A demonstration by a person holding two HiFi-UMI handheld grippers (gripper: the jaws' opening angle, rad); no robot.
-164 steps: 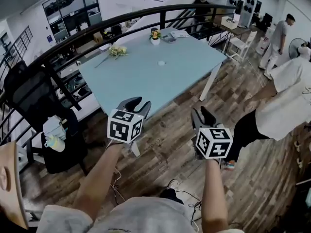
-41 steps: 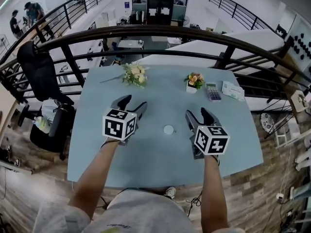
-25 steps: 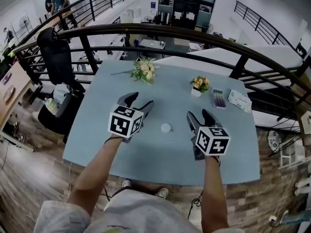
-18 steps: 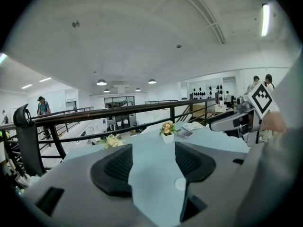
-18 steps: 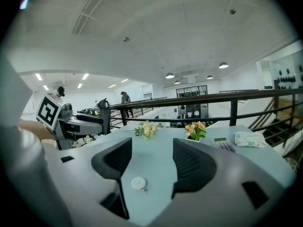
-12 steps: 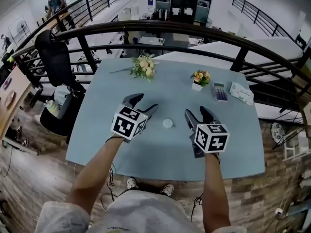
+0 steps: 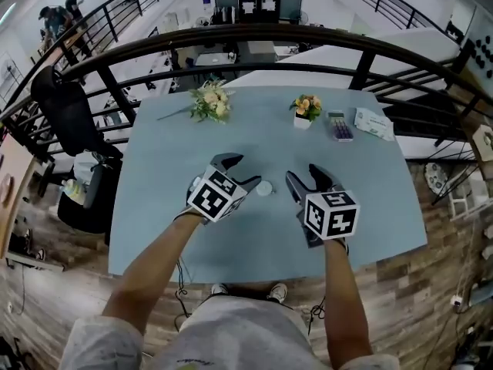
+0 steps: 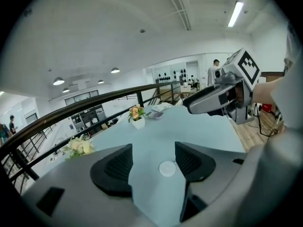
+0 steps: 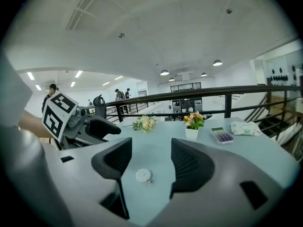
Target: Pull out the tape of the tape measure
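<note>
A small round white tape measure [image 7: 264,188] lies flat on the light blue table [image 7: 370,176], midway between my two grippers. The left gripper [image 7: 241,173] hovers just left of it, open, with nothing between its jaws. Ahead of those jaws the tape measure [image 8: 166,168] lies on the table, and the right gripper [image 8: 222,96] shows at upper right. The right gripper [image 7: 306,180] hovers just right of the disc, open and empty. In the right gripper view the tape measure [image 9: 143,175] lies a little ahead of the jaws, with a small metal ring at its side.
At the table's far side lie a bouquet [image 7: 208,101], a small flower pot [image 7: 306,109], a calculator [image 7: 339,126] and a tissue pack [image 7: 374,122]. A black railing [image 7: 254,37] runs behind the table. A black office chair [image 7: 73,129] stands to the left.
Both grippers have moved inward toward the tape measure; the left one has swung right and now sits close beside it. The head view has shifted slightly.
</note>
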